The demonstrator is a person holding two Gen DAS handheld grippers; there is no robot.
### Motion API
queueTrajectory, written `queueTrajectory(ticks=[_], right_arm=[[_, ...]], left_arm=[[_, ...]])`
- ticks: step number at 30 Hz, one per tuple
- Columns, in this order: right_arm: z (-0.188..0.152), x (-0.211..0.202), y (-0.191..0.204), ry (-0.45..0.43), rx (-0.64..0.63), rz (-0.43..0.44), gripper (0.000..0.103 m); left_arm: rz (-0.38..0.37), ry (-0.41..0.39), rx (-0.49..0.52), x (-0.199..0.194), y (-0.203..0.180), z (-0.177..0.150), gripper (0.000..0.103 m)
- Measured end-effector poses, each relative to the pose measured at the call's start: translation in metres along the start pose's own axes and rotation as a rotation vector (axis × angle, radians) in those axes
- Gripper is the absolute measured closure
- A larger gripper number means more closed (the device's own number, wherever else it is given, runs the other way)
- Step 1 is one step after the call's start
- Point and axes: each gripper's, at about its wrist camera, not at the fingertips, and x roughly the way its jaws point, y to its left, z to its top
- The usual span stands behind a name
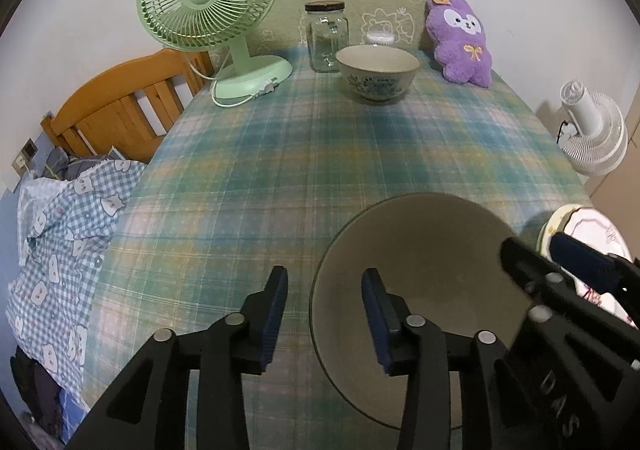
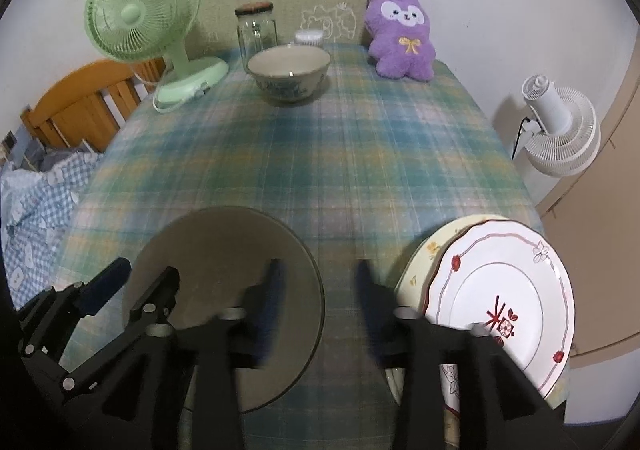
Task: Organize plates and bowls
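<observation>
Both grippers' jaws apart: left gripper straddles the grey plate's rim, while only the right view shows the white plate whole.

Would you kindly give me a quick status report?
Left gripper and right gripper open, empty. Grey plate flat between them, plate stack right, floral bowl far. Nothing blocking.

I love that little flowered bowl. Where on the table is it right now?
The flowered bowl stands at the table's far end in both views, just in front of the glass jar, between the green fan and the purple plush toy.
</observation>
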Motion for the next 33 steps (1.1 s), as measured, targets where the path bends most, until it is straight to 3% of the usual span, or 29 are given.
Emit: queueTrajectory(ticks=[4,7,15,20,24,27,33], right_arm=[[0.006,-0.014,0.001,-0.032,-0.001,0.018,0.044],[0.012,-0.025,0.001,-0.055,-0.001,0.036,0.042],[0.033,-0.061,0.005,-0.126,-0.007,0.069,0.025],[0.047,-0.081,0.009,-0.174,-0.008,0.054,0.020],[0.057,-0.093,0.013,-0.200,0.004,0.035,0.017],[0.065,-0.099,0.016,-0.212,0.016,0.015,0.014],[0.084,-0.112,0.028,-0.224,0.020,0.008,0.014]], left_arm=[[0.000,-0.021,-0.002,-0.013,0.001,0.006,0.047],[-0.036,-0.027,0.005,-0.023,0.001,0.013,0.044],[-0.040,-0.125,0.004,-0.062,0.000,0.032,0.038],[-0.024,-0.165,-0.004,-0.079,0.006,0.046,0.022],[-0.052,-0.189,0.006,-0.087,0.011,0.057,0.021],[-0.042,-0.206,0.028,-0.093,0.014,0.067,0.012],[-0.118,-0.214,0.046,-0.099,0.025,0.084,0.011]])
